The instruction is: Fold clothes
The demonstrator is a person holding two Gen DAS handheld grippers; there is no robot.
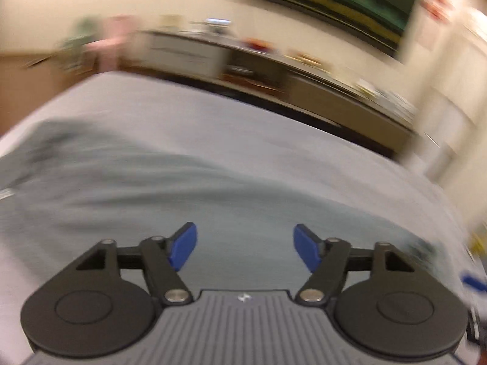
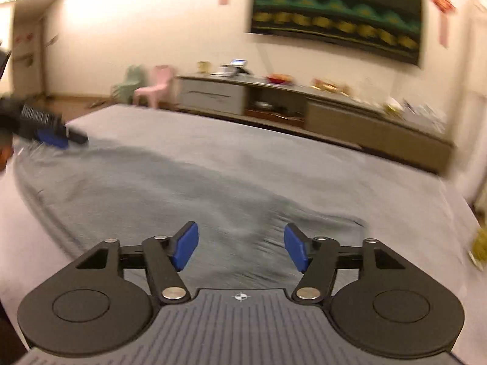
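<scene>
Right wrist view: both grippers (image 2: 241, 245) (image 1: 245, 251) spread wide, empty, above grey garment (image 2: 170, 194).

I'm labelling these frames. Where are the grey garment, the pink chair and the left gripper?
grey garment (image 2: 158, 188), right wrist view, its flat middle.
pink chair (image 2: 156, 86), right wrist view, its backrest and seat.
left gripper (image 1: 245, 248), left wrist view, gap between its blue fingertips.

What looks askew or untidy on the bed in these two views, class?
The grey garment lies rumpled and unfolded on the bed, with ridges near its right end. Both the left gripper and right gripper are open, empty.
</scene>
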